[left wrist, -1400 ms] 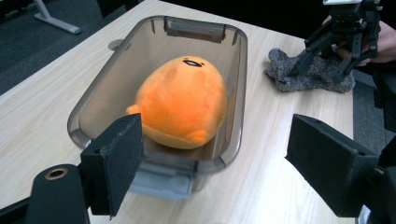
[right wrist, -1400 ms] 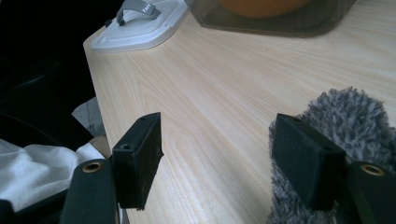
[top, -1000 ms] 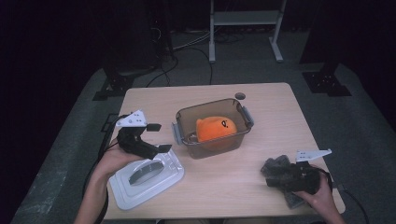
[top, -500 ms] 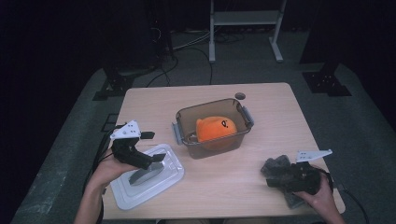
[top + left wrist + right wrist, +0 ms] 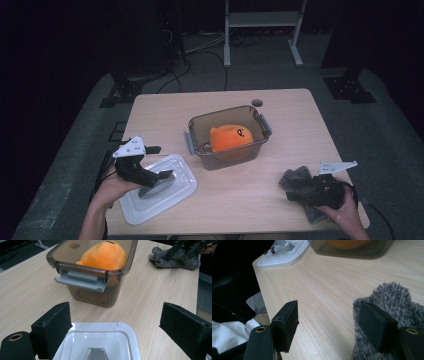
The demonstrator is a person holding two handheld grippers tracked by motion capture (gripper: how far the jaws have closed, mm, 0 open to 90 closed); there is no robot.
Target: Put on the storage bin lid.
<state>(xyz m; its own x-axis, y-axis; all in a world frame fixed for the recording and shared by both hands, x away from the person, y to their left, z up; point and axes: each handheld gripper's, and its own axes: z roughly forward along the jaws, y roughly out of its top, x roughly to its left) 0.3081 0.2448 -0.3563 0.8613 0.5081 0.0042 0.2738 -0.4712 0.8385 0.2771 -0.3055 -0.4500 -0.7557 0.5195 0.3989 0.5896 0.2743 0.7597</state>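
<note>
Since a second ago, left gripper (image 5: 159, 176) has dropped over the white lid (image 5: 175, 197) near the worktop's (image 5: 300, 120) front-left corner, fingers spread wide astride its grey handle (image 5: 96, 354). Right gripper (image 5: 329, 325), fingers apart, rests beside a grey cloth (image 5: 295, 179). Brown container (image 5: 227, 137), holding an orange plush (image 5: 231, 137), appears still uncovered; lidding remains.

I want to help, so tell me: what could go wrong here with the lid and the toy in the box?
The white lid lies at the table's near edge; a clumsy grab by the open left hand-held gripper might push it off. The orange plush toy bulges above the brown box's rim, so the lid may not close flat.
</note>
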